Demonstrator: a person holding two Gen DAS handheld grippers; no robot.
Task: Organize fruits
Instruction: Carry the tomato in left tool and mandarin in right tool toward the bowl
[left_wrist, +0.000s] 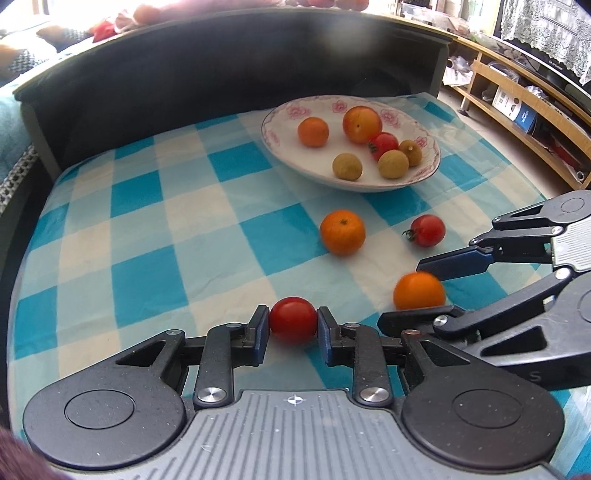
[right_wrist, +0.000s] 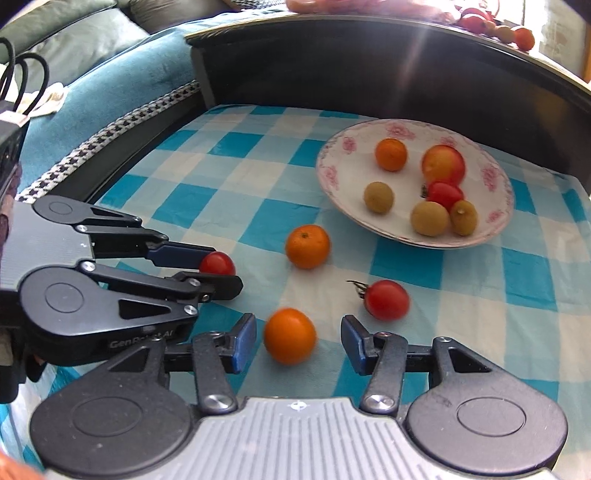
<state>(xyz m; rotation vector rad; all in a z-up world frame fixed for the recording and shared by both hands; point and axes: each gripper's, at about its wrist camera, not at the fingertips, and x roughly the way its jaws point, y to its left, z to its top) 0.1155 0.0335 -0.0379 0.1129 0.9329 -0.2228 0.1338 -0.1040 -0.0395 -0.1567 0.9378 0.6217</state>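
My left gripper (left_wrist: 293, 326) is shut on a red cherry tomato (left_wrist: 293, 319), low over the checked cloth; it also shows in the right wrist view (right_wrist: 218, 271) with the tomato (right_wrist: 218, 263). My right gripper (right_wrist: 298, 341) is open around a small orange (right_wrist: 290, 335), with gaps on both sides; the same orange (left_wrist: 418, 290) sits between its fingers in the left view (left_wrist: 402, 291). Another orange (right_wrist: 307, 246) and a stemmed cherry tomato (right_wrist: 386, 300) lie loose on the cloth. A flowered white plate (right_wrist: 495, 218) holds several fruits.
A blue and white checked cloth (left_wrist: 147, 229) covers the table. A dark raised rim (left_wrist: 184, 85) curves behind the plate. A teal sofa (right_wrist: 110, 85) is to the left, wooden shelves (left_wrist: 517, 110) to the right.
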